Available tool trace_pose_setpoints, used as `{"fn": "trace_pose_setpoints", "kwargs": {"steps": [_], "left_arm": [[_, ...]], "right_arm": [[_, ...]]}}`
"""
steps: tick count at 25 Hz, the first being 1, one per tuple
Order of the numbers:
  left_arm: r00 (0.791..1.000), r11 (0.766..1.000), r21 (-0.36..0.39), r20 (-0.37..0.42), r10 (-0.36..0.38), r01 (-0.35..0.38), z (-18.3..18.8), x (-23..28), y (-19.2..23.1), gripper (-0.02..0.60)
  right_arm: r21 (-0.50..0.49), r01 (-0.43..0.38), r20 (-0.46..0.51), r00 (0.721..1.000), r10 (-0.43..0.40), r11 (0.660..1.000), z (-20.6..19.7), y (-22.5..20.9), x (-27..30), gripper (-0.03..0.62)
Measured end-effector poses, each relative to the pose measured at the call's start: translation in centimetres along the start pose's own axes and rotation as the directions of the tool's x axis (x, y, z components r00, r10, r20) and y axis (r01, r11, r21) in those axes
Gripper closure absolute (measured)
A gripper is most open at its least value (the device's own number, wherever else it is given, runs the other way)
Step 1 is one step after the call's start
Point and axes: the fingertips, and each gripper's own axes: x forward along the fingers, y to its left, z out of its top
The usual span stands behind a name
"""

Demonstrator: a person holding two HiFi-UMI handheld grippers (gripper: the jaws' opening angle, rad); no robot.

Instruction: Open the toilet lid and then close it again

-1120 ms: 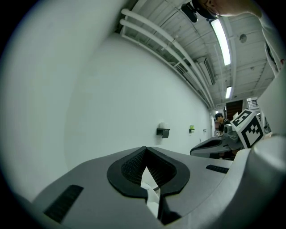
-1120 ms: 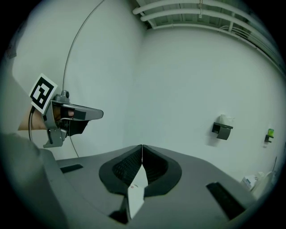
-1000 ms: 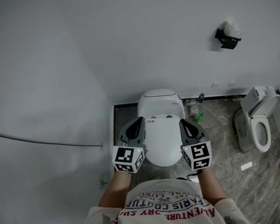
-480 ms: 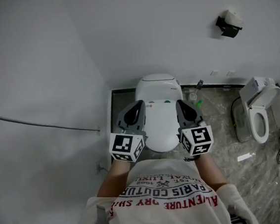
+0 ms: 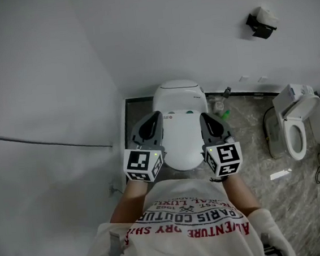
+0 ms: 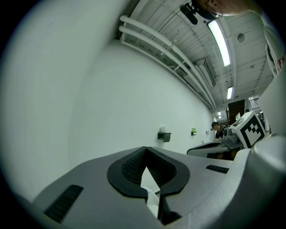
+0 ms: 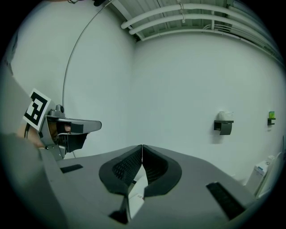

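The shut toilet lid (image 5: 179,137) sits low between the left gripper (image 5: 154,118) and right gripper (image 5: 204,117), both with fingers pinched together and empty, and is probably stiff, light, slick plastic, best hooked under its front rim.

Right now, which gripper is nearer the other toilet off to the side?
Right. The right gripper is at the right edge of the closed lid, toward the other toilet; the left gripper is at the lid's left edge, farther away.
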Motion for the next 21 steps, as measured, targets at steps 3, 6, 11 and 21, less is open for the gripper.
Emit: {"fn": "trace_pose_setpoints", "kwargs": {"steps": [3, 6, 11, 21], "left_arm": [[1.000, 1.000, 0.003, -0.004, -0.007, 0.007, -0.2, 0.3, -0.1, 0.574], [1.000, 1.000, 0.023, -0.006, -0.016, 0.016, 0.0, 0.5, -0.3, 0.575], [1.000, 0.999, 0.031, -0.012, -0.019, 0.020, -0.3, 0.4, 0.1, 0.575], [1.000, 0.999, 0.027, -0.020, -0.020, 0.021, -0.8, 0.4, 0.0, 0.575]], "right_arm": [[0.009, 0.004, -0.009, 1.000, -0.004, 1.000, -0.4, -0.2, 0.0, 0.579], [0.012, 0.006, -0.017, 1.000, -0.005, 1.000, -0.5, -0.5, 0.0, 0.579], [0.013, 0.010, -0.031, 0.999, -0.009, 1.000, -1.0, -0.3, 0.1, 0.579], [0.024, 0.030, -0.048, 0.998, -0.029, 0.999, -1.9, -0.5, 0.0, 0.579]]}}
